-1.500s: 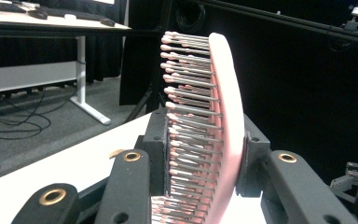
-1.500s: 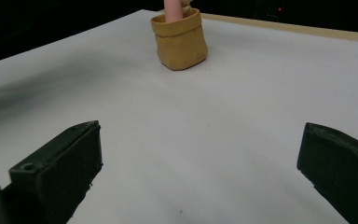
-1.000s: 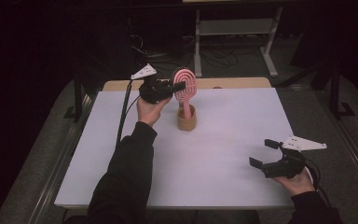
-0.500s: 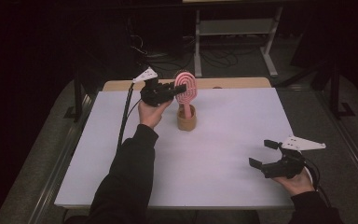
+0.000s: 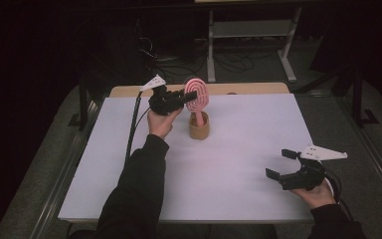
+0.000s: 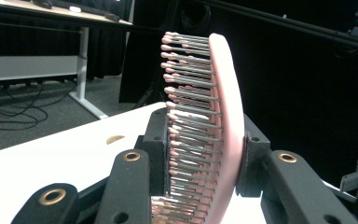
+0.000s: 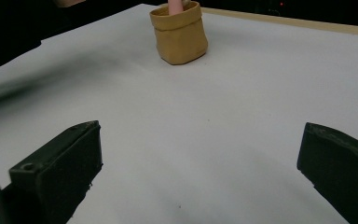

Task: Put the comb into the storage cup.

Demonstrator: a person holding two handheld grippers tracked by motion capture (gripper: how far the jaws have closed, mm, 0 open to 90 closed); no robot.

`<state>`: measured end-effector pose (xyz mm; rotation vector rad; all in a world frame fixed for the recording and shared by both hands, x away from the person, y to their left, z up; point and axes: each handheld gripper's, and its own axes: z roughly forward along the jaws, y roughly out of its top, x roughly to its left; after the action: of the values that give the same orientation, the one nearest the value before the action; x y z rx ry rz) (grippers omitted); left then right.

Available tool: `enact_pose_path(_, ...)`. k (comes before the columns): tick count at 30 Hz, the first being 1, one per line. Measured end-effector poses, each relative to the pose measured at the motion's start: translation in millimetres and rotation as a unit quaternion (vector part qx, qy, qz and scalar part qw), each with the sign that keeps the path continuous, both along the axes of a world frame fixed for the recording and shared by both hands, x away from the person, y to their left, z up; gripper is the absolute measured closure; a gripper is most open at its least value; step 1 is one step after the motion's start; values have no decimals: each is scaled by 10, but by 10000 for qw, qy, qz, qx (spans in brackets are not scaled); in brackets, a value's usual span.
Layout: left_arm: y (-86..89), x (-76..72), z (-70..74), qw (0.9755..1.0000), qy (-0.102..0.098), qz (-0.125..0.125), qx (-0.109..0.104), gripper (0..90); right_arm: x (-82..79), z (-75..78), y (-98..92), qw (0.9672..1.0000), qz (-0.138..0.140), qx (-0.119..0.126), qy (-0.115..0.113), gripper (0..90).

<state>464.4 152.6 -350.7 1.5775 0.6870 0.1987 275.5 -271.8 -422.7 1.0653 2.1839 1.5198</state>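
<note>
Hairbrush (image 5: 197,94): pink, head upright, handle down inside the small tan pouch (image 5: 199,126), which stands near the far edge of the table (image 5: 229,164), a little left of its middle.
Change: across the last second the brush head has drifted slightly right in the high view and now sits more squarely over the pouch; pouch and right hand have not moved.
Meaning: judged as the final seating of the handle in the pouch, or the very start of lifting it out; the pictures do not settle which. Either way the brush is not yet released.
Left gripper (image 5: 176,99): jaws closed narrow on the brush head, one on the bristle side, one on the smooth back.
Right gripper (image 5: 282,164): jaws spread wide, holding nothing, hovering near the table's near right corner, well apart from the pouch.
Left gripper view: bristles (image 6: 191,116) with pale tips seen edge-on, clamped between the two jaws; the high view gives only the striped face.
Right gripper view: pouch (image 7: 179,32) with rolled rim, pink handle (image 7: 175,4) rising from it, bare white table between the jaws.
</note>
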Motion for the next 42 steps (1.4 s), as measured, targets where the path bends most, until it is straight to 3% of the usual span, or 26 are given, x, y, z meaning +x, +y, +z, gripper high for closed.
enact_pose_path(6, 64, 0, -46, 9998, 52, 44, -197, 641, 0, -3, -2, 10000, -11, -6, 3, 0)
enact_pose_path(20, 285, -29, -147, 9989, 138, 162, -416, 637, 9, -16, -1, 10000, 8, -26, 91, 0)
enact_pose_path(35, 512, -97, -187, 9988, 293, 388, -102, 621, 17, -30, -18, 9999, -5, 55, 143, 0)
enact_pose_path(42, 559, -173, -191, 9984, 272, 422, 240, 604, 19, -33, -20, 9999, -13, 43, 163, 0)
